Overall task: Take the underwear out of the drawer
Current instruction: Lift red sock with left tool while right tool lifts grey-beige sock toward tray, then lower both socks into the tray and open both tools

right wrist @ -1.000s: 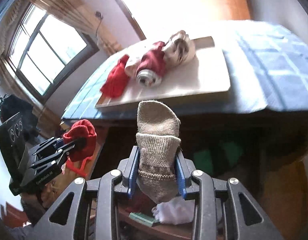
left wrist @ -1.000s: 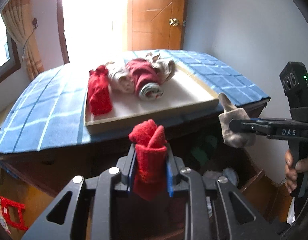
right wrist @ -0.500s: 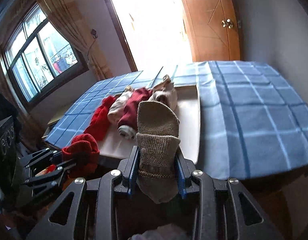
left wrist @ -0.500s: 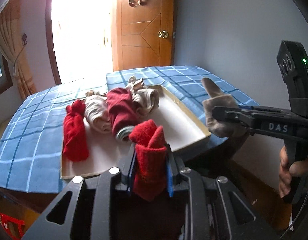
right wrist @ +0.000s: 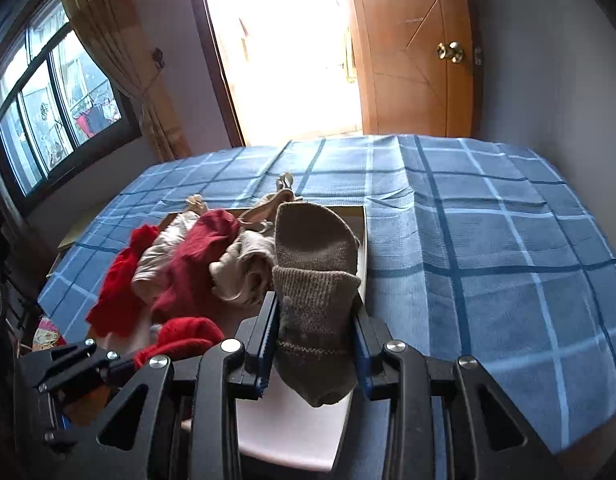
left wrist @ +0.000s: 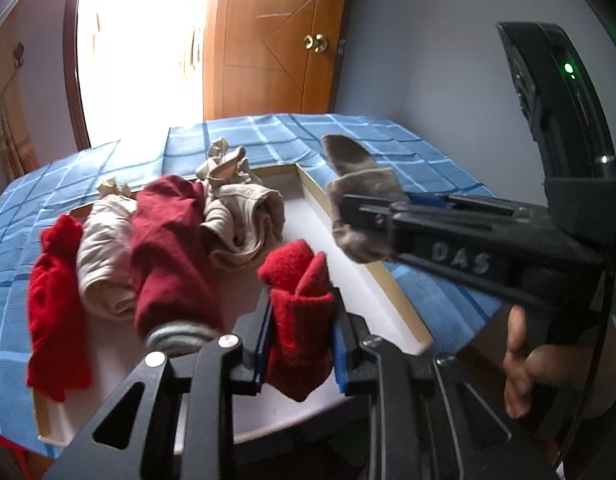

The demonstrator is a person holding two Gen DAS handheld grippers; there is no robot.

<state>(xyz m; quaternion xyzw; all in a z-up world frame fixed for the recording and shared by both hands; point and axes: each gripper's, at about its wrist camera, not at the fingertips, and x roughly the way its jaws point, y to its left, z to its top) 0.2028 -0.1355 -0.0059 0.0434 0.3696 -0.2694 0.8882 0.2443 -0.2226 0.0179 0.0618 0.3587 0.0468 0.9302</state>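
With a rolled red bundle (left wrist: pixel 298 316) clamped in my left gripper (left wrist: pixel 300 340) and a folded grey-brown one (right wrist: pixel 313 320) pinched in my right gripper (right wrist: pixel 313 352), both hung over the white tray (left wrist: pixel 387 296), so next, I judged, came lowering and letting go beside the pile (left wrist: pixel 168 240).

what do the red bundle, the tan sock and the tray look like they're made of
Red bundle: looks like fuzzy knit, maybe fleece or wool; its surface is soft and nappy.
Tan sock: ribbed knit yarn, matte; the stitches and a patterned band show.
Tray: seemingly wood rim with a raw edge, and a smooth white floor, maybe laminate or painted board.
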